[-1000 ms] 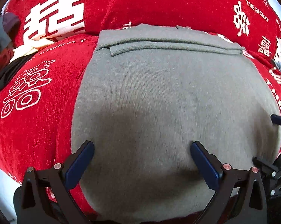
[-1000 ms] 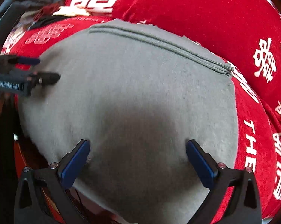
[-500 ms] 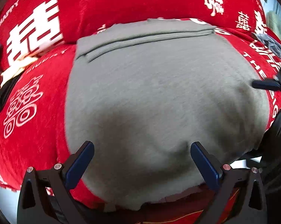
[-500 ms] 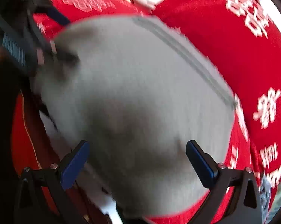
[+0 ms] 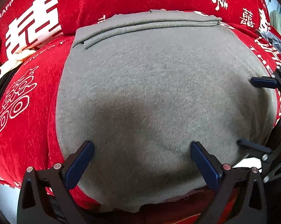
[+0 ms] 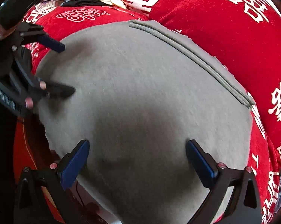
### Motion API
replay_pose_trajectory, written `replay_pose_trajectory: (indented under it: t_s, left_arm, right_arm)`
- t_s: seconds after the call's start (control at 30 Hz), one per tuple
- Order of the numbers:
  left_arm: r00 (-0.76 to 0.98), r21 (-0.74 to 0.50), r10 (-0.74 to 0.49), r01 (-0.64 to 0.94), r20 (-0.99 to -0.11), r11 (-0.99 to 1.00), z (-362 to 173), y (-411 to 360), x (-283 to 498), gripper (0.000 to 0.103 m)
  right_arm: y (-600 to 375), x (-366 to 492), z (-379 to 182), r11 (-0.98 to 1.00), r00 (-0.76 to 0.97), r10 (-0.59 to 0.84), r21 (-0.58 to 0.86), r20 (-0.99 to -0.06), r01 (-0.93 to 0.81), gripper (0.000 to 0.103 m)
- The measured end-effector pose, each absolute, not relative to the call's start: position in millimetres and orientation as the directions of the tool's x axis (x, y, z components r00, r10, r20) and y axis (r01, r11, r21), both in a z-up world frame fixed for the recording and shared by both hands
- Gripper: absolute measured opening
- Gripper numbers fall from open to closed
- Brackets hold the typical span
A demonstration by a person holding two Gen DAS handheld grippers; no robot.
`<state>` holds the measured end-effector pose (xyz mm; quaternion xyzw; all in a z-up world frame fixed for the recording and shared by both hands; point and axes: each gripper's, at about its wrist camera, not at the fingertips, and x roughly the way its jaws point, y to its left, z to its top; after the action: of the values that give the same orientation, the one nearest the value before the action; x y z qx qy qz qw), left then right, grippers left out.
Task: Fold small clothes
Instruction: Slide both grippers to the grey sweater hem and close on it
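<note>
The grey garment (image 5: 159, 93) is spread flat on the red cover (image 5: 24, 115) — its folded hem at the far edge. The left gripper (image 5: 142, 160) and right gripper (image 6: 136, 158) are held over its near part, both released and spread wide. Since half a second ago, the right view's blur has settled and both grippers have been drawn nearer the cloth's near edge.

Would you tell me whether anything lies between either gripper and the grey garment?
Nothing visible does. The left gripper and right gripper both hang open directly over the grey garment, whose top is bare on the red cover.
</note>
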<state>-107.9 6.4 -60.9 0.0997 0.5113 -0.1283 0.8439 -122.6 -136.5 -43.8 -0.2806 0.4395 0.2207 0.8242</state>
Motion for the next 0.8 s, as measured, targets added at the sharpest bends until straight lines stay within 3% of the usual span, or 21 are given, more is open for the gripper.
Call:
replay_pose_trajectory:
  t_s: [0.27, 0.37, 0.47, 0.63, 0.8]
  left_arm:
    - [0.35, 0.059, -0.063, 0.328, -0.935, 0.943, -71.8, 23.5, -118.5, 0.103]
    - [0.325, 0.023, -0.063, 0.255, -0.943, 0.967, -67.5, 45.8, -121.0, 0.103]
    - [0.406, 0.008, -0.062, 0.168, -0.912, 0.986, -49.6, 65.7, -125.9, 0.103]
    - [0.447, -0.031, -0.127, 0.215, -0.885, 0.976, -32.6, 36.6, -117.6, 0.103]
    - [0.405, 0.006, -0.102, 0.256, -0.909, 0.967, -56.8, -5.8, -97.7, 0.103]
  right_arm:
    - [-174.7, -148.8, -49.9, 0.741, 0.52, 0.02, -0.336, -0.854, -0.582, 0.102]
    - [-183.5, -161.7, -53.6, 0.721, 0.499, -0.059, -0.383, -0.864, -0.578, 0.102]
    - [-196.6, -168.8, -48.5, 0.744, 0.483, -0.131, -0.408, -0.866, -0.53, 0.102]
    - [-191.5, -154.5, -9.0, 0.832, 0.552, -0.02, -0.32, -0.833, -0.453, 0.102]
    - [-152.8, -107.5, -1.9, 0.89, 0.623, 0.02, -0.27, -0.782, -0.368, 0.102]
